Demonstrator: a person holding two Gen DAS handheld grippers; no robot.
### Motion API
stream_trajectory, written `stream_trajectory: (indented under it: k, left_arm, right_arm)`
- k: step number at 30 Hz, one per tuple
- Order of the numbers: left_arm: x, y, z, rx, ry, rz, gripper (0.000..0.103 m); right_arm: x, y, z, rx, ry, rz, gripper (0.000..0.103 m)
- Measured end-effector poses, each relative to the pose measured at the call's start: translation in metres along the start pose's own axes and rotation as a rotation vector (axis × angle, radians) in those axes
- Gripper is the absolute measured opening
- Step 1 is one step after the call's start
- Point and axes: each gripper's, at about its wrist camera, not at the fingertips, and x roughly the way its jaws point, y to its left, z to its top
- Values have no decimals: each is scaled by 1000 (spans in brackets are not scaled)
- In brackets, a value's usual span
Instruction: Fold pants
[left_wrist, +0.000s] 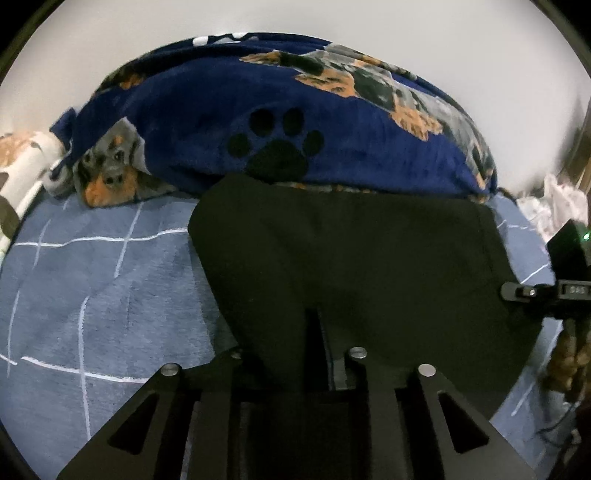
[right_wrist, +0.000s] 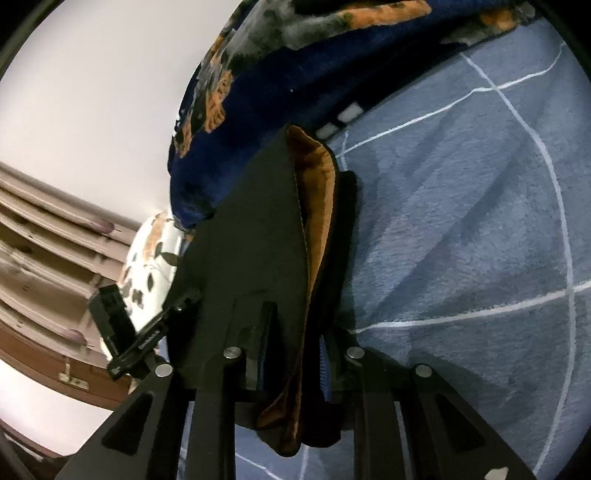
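Note:
Black pants (left_wrist: 351, 251) lie spread over a blue checked bedsheet (left_wrist: 92, 295). My left gripper (left_wrist: 325, 317) rests low on their near edge. Its jaws stand slightly apart, with a narrow gap showing and dark cloth around the fingers, not pinched. In the right wrist view the pants (right_wrist: 258, 221) hang folded in a thick bundle that shows an orange-brown lining (right_wrist: 317, 192). My right gripper (right_wrist: 295, 321) is shut on that bundle, the cloth filling the space between its fingers. The other gripper (right_wrist: 140, 343) shows at the left there, and the right one (left_wrist: 554, 291) at the left view's right edge.
A navy fleece blanket (left_wrist: 277, 110) with a black paw print and dog pictures is heaped right behind the pants. A floral pillow (left_wrist: 22, 166) lies at the far left, and white crumpled cloth (left_wrist: 561, 199) at the right. Wooden furniture (right_wrist: 37, 258) stands beside the bed.

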Motion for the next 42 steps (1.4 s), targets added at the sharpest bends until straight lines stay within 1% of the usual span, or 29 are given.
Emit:
stream_trajectory:
  k: [7,10,11,14,20,23,26,31,32,34,38,42]
  left_arm:
    - [-1,-5,-5,0,-48,88,36]
    - [1,-4,-4,-7,-51,106,41]
    - [1,-3,-4,-14,-52,114,45]
    - [1,-1,-3,-32,-55,127,51]
    - [0,-2,-4,-29,-61,148,52]
    - [0,-2,-4,-28,-61,150,53]
    - [-1,-2,-4,-28,-62,152,53]
    - [-1,-2,-4,-27,-62,157,54]
    - [-1,-2,-4,-26,-64,160,55]
    - [-2,-2,-4,-25,-65,169,56]
    - [-1,-2,-4,-23,-65,186,59]
    - [-1,-3,-4,-16,-67,202,61]
  right_arm:
    - [3,14,-5,-108,-46,-120,24]
    - [4,18,-6,-132,-65,-153,25]
    - [4,20,-7,-142,-75,-167,26]
    - [5,26,-10,-173,-94,-207,28]
    - [5,31,-14,-202,-118,-254,30]
    - [7,36,-16,-229,-135,-297,33]
    - [7,41,-19,-253,-156,-345,37]
    - [10,46,-21,-274,-178,-401,44]
    - [10,47,-22,-280,-186,-419,47]
    - [10,48,-23,-293,-197,-448,55]
    - [12,52,-26,-313,-210,-493,59]
    - [11,52,-27,-306,-215,-503,63]
